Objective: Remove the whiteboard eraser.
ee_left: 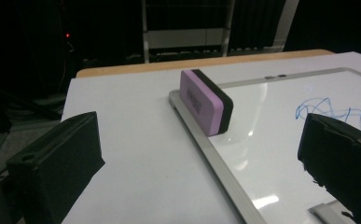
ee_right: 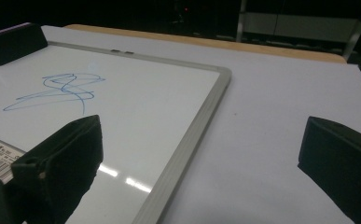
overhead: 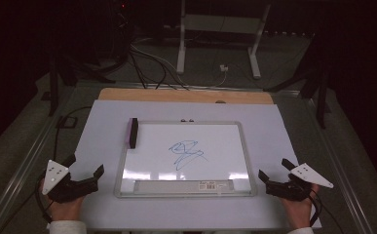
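High view: one whiteboard (overhead: pixel 186 158) lies flat in the middle of a white-topped table (overhead: pixel 283 146). One blue scribble (overhead: pixel 187 152) marks the middle of the board. One eraser (overhead: pixel 133 132), purple with a black face, stands on its edge at the board's far left corner, resting on the frame. One label strip (overhead: pixel 183 185) runs along the board's near edge. Two grippers sit near the table's near edge, one on each side of the board. The left gripper (overhead: pixel 86 173) is held just left of the board, jaws spread wide, holding nothing. The right gripper (overhead: pixel 274 173) is held just right of the board, jaws likewise spread, holding nothing. Each carries one grey three-cornered plate.

Left gripper view: its two black jaws stand far apart with nothing between them. The eraser (ee_left: pixel 206 101) stands ahead, on the board's frame (ee_left: pixel 215 158), well apart from both jaws. Part of the scribble (ee_left: pixel 327 111) shows just above the right-hand jaw.

Right gripper view: its two jaws are wide apart and empty, one over the board (ee_right: pixel 136 107), the other over the bare table (ee_right: pixel 271 121). The scribble (ee_right: pixel 59 91) lies ahead to the left, the eraser (ee_right: pixel 12 43) beyond it at the far corner.
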`<state>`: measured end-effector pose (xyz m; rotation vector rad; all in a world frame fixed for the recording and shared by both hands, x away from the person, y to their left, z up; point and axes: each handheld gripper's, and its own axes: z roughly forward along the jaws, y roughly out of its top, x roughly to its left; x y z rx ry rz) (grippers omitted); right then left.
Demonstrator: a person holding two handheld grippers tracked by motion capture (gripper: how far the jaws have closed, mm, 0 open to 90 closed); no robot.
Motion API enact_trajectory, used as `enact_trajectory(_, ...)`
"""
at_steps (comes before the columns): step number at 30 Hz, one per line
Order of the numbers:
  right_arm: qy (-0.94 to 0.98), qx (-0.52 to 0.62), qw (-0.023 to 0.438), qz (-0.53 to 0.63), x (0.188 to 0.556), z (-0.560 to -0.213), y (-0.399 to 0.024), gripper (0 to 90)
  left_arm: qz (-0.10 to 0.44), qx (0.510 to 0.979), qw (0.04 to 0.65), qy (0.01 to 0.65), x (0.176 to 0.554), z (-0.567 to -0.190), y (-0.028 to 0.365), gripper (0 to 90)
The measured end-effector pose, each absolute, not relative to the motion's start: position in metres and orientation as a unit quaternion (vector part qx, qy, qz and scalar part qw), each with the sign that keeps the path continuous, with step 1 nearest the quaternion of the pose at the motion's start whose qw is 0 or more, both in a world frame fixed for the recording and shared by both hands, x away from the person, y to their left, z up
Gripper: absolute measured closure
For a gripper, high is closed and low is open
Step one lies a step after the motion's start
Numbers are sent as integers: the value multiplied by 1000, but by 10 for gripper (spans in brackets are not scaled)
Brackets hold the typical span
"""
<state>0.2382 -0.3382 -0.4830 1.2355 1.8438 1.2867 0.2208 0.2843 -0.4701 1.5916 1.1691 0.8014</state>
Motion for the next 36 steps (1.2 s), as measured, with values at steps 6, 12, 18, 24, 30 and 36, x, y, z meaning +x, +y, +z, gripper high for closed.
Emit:
enact_trajectory(6,687,467,276,484,239,-484,-339,0,328,647,477,497,219,-472,290,6)
enact_trajectory(12,683,470,274,487,240,-485,-339,0,314,641,481,509,218,-473,295,5)
enact_trajectory(18,680,473,278,486,239,-486,-340,0,304,642,483,511,222,-470,293,6)
enact_trajectory(24,675,476,281,488,239,-486,-341,0,301,642,486,512,228,-466,295,6)
enact_trajectory(30,673,477,281,490,239,-486,-342,0,302,651,481,504,234,-460,293,6)
enact_trajectory(36,672,478,282,490,238,-486,-343,0,303,649,487,500,243,-453,292,6)
